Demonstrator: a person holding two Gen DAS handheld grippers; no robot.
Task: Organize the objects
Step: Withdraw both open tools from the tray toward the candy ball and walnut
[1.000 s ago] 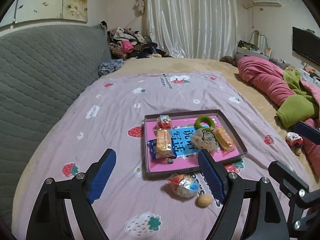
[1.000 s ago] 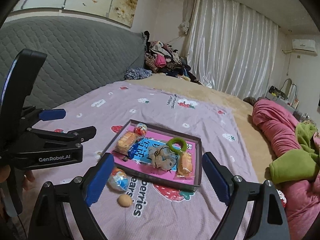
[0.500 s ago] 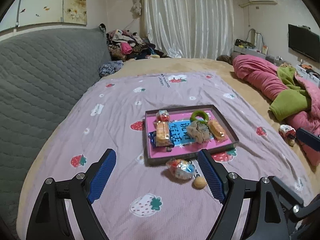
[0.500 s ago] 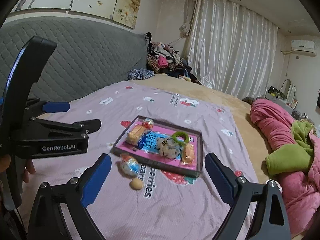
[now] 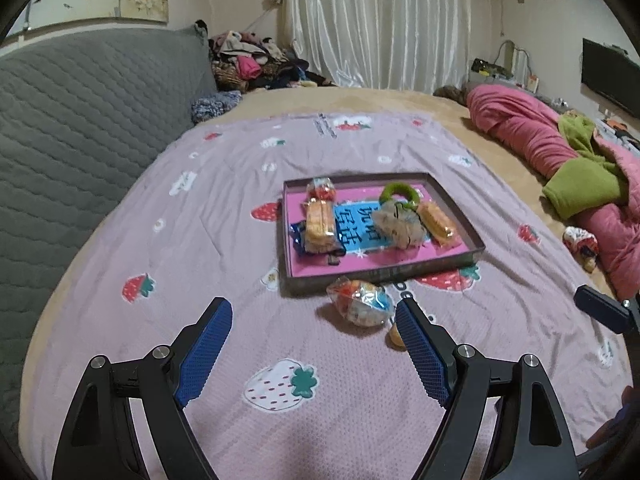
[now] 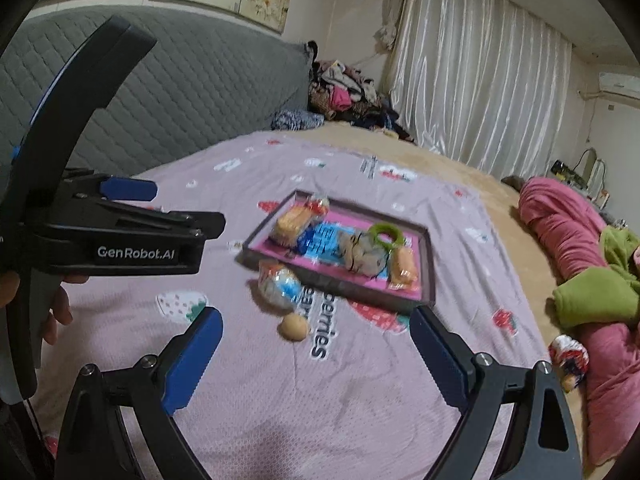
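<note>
A shallow grey tray with a pink floor lies on the bed and holds snack packets, a green ring and a brown scrunchie. It also shows in the right wrist view. A shiny wrapped snack and a small tan nut-like object lie on the blanket in front of the tray. My left gripper is open and empty, short of the wrapped snack. My right gripper is open and empty, with the tan object between its fingertips' line.
The pink strawberry blanket covers the bed. A grey quilted headboard runs along the left. Pink and green bedding is piled at the right, with a small patterned item beside it. Clothes are heaped at the back.
Both grippers have pulled back from the tray, which looks smaller and farther. Both stay open and empty. The objects on the bed have not moved.
</note>
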